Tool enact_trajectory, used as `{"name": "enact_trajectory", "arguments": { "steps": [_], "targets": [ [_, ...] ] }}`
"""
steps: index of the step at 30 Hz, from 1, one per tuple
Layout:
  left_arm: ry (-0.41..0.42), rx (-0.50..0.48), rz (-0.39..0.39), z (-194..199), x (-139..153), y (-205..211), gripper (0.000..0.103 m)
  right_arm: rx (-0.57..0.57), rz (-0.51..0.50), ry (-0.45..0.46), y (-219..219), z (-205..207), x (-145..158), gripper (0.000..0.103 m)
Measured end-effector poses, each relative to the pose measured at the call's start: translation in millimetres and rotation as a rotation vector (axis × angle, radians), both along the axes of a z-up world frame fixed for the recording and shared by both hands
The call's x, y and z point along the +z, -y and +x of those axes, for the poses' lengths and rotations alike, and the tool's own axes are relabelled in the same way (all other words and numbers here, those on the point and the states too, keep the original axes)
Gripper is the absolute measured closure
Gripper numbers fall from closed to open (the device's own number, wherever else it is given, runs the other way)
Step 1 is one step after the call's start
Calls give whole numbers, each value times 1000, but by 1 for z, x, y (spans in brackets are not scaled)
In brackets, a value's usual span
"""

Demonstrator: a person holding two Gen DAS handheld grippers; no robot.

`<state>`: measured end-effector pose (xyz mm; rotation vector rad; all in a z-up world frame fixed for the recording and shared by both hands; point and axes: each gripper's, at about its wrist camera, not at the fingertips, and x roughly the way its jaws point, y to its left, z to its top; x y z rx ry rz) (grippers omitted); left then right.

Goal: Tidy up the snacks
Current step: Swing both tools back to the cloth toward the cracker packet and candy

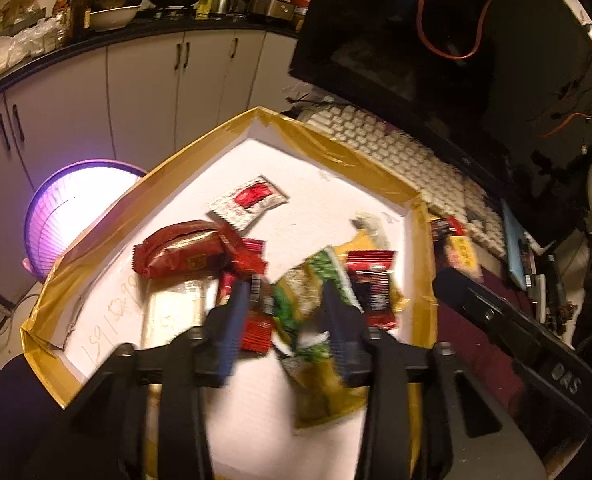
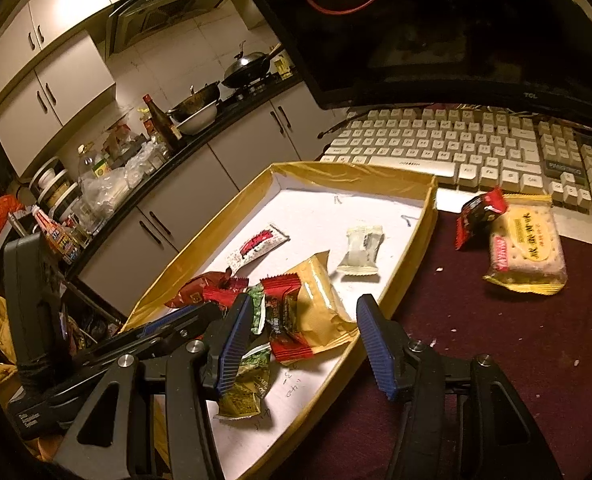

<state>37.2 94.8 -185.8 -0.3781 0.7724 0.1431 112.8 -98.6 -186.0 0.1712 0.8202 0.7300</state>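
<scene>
A shallow white tray with gold-taped rim (image 1: 348, 148) (image 2: 412, 240) holds several snack packets: a dark red bar (image 1: 176, 256), a white-and-red sachet (image 1: 248, 200) (image 2: 260, 246), a green-and-yellow packet (image 1: 308, 300), small red packets (image 1: 376, 296) (image 2: 286, 320), a gold packet (image 2: 320, 292) and a pale candy (image 2: 362, 250). My left gripper (image 1: 286, 304) hovers open over the heap, holding nothing. My right gripper (image 2: 304, 336) is open above the tray's near right part, empty. Outside the tray, a biscuit pack (image 2: 526, 250) and a red packet (image 2: 480, 212) lie on the dark red cloth.
A white keyboard (image 2: 476, 148) and a dark monitor (image 2: 436, 32) stand behind the tray. A purple basket (image 1: 72, 208) sits left of it. Kitchen cabinets and a cluttered counter (image 2: 156, 152) lie beyond. A black device (image 1: 516, 320) lies right of the tray.
</scene>
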Motion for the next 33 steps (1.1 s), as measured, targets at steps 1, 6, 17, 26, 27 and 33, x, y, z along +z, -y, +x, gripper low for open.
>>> {"name": "enact_trajectory", "arguments": {
  "steps": [1, 6, 17, 26, 27, 33],
  "targets": [
    [15, -8, -6, -2, 3, 3, 46, -6, 4, 0, 4, 1, 2, 47],
    [54, -87, -6, 3, 16, 28, 37, -93, 30, -1, 43, 8, 10, 41],
    [41, -183, 21, 29, 30, 74, 37, -275, -188, -162, 102, 102, -24, 38],
    [35, -180, 35, 30, 30, 77, 37, -236, -389, -131, 62, 127, -46, 22],
    [36, -177, 35, 30, 30, 76, 37, -233, -425, -113, 57, 125, -47, 22],
    [39, -202, 40, 38, 38, 82, 37, -241, -497, -95, 53, 107, -45, 33]
  ]
}}
